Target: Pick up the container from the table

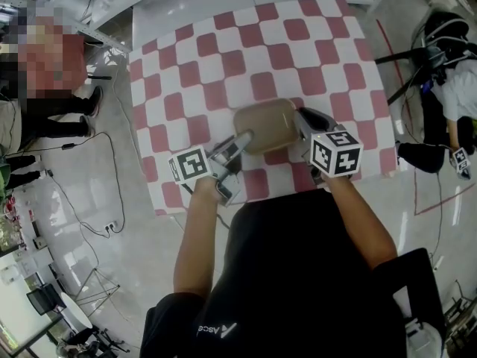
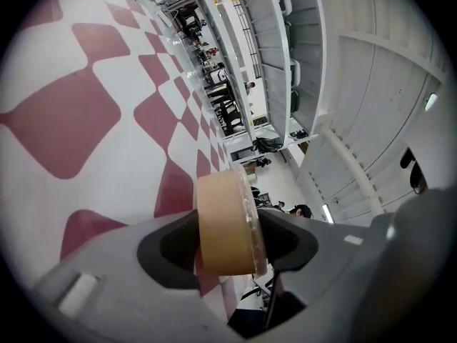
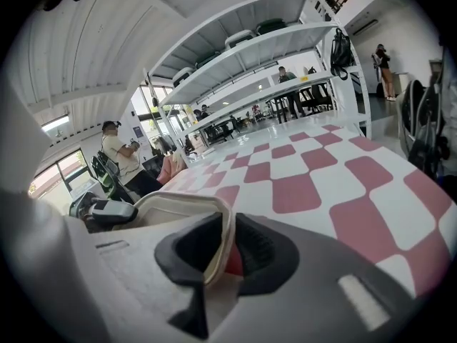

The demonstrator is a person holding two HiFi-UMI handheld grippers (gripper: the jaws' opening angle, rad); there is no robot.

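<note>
A tan, flat container (image 1: 264, 127) with rounded corners is over the near part of the red-and-white checked table (image 1: 223, 58). My left gripper (image 1: 240, 143) is at its near left side. In the left gripper view the container's tan wall and clear lid (image 2: 223, 224) stand on edge between the jaws of my left gripper (image 2: 227, 227), with both pads against it. My right gripper (image 1: 302, 122) is at the container's right side. In the right gripper view my right gripper (image 3: 227, 252) pinches the container's thin pale rim (image 3: 178, 204).
The table's near edge runs just under my hands. Cables (image 1: 112, 177) trail over the glossy floor to the left, where a person (image 1: 45, 95) stands. Another person (image 1: 447, 103) and stand legs are at the right. White shelving (image 3: 250, 56) lies beyond the table.
</note>
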